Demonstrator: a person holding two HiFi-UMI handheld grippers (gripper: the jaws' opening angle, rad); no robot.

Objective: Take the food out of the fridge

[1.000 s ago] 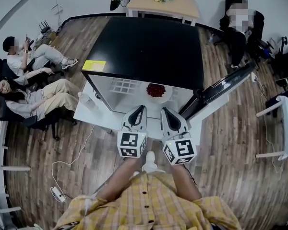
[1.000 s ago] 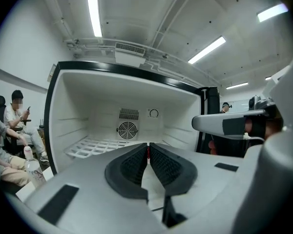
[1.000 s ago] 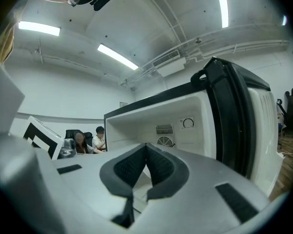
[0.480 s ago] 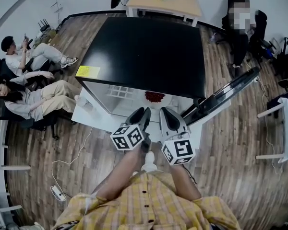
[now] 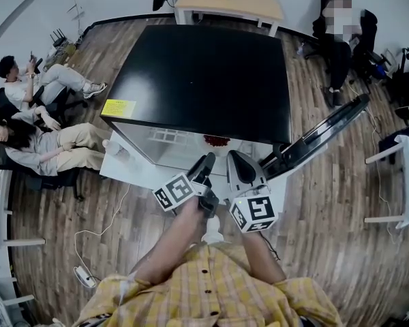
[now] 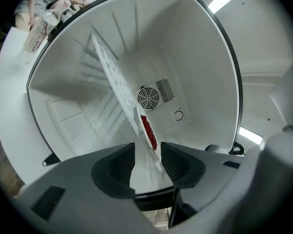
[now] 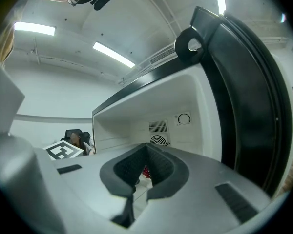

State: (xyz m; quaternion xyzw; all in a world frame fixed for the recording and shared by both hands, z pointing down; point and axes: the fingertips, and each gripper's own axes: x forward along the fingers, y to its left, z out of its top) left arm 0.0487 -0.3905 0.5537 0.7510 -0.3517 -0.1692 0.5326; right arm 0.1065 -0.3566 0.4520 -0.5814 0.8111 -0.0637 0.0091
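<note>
A black-topped mini fridge stands with its door swung open to the right. Inside, a white plate of red food rests on the wire shelf. My left gripper is rolled onto its side at the fridge mouth. Its jaws are opening, with nothing pressed between them. In the left gripper view the red food lies deeper in, beyond the left gripper. My right gripper hovers beside it, jaws shut and empty. In the right gripper view the red food peeks from below the right gripper.
The fridge sits on a low white stand with a bottle at its left. Seated people fill the left side, and another person is at the back right. A wooden table stands behind. A power strip lies on the floor.
The left gripper has rolled onto its side, sunk a little and its jaws have parted. The fridge's open front has drawn closer. The right gripper has barely shifted.
</note>
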